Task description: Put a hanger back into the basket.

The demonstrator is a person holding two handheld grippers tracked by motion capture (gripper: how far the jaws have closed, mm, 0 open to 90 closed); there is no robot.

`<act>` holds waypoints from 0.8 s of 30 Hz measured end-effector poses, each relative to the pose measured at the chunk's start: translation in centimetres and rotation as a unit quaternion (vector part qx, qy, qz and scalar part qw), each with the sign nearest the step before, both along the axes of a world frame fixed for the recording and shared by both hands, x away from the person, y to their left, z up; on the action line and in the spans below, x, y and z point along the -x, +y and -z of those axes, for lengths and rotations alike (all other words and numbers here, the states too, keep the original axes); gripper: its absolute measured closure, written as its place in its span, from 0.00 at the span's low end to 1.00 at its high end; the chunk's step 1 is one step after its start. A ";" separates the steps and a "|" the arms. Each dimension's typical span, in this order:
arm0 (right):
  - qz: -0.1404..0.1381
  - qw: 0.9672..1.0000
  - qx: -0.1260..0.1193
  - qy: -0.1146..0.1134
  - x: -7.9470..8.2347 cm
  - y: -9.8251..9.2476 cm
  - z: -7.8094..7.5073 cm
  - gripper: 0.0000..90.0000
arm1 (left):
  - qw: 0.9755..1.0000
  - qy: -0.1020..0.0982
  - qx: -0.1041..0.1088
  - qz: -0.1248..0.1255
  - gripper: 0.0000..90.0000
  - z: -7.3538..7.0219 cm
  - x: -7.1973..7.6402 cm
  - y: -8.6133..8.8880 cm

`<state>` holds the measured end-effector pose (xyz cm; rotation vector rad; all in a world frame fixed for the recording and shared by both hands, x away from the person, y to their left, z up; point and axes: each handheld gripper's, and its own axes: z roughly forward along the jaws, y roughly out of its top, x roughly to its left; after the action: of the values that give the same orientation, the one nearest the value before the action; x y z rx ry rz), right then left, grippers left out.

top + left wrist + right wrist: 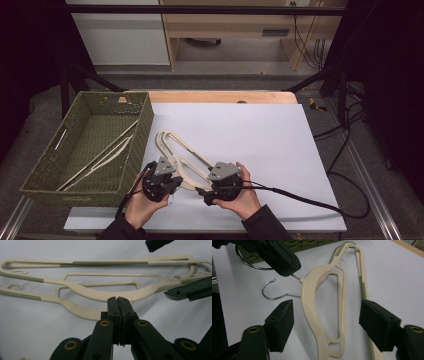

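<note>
Right gripper view has the right gripper (325, 325) with jaws apart astride two stacked hangers (317, 315) on the near white sheet (392, 275), the left gripper (284, 261) clamped on a hook, so closing could snag both.

Both grippers are black, each topped by a grey three-cornered plate: left gripper (176, 184), right gripper (200, 194). Flat black links with brass-ringed pivot holes carry the left gripper's narrow black jaws; the right gripper's are blocky, with matt pads (282, 323). A black cable (305, 201) trails from the right gripper. Dark sleeves (265, 226) cover both forearms.
</note>
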<state>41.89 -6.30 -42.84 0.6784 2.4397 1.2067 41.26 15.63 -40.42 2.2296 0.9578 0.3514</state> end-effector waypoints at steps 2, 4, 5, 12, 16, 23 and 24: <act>-0.002 1.000 -0.001 0.003 0.1 0.2 0.3 0.37 | 1.000 0.001 -0.001 0.001 0.99 0.0 0.0 0.0; -0.010 1.000 0.000 0.007 0.1 0.5 0.5 0.39 | 1.000 0.001 0.001 0.001 0.99 0.0 0.0 -0.1; -0.012 1.000 0.005 0.006 0.1 0.6 0.6 0.42 | 1.000 0.001 0.000 0.001 0.99 0.0 0.0 -0.1; -0.020 1.000 0.014 0.004 0.1 1.2 1.6 0.56 | 1.000 0.000 0.006 0.000 0.99 -0.1 0.1 -0.1; -0.017 0.999 0.027 0.006 0.0 1.3 2.0 0.63 | 1.000 -0.001 0.007 0.001 0.99 -0.1 0.2 -0.1; -0.027 0.999 0.036 0.008 0.0 1.4 2.1 0.77 | 1.000 0.002 0.016 -0.002 0.99 0.0 0.1 0.0; -0.029 0.999 0.037 0.009 0.0 1.4 2.1 0.78 | 1.000 0.002 0.016 -0.002 0.99 0.0 0.1 0.0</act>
<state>41.86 -4.86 -44.97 0.6028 2.5207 1.1310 41.15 15.66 -40.45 2.2007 0.9633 0.3318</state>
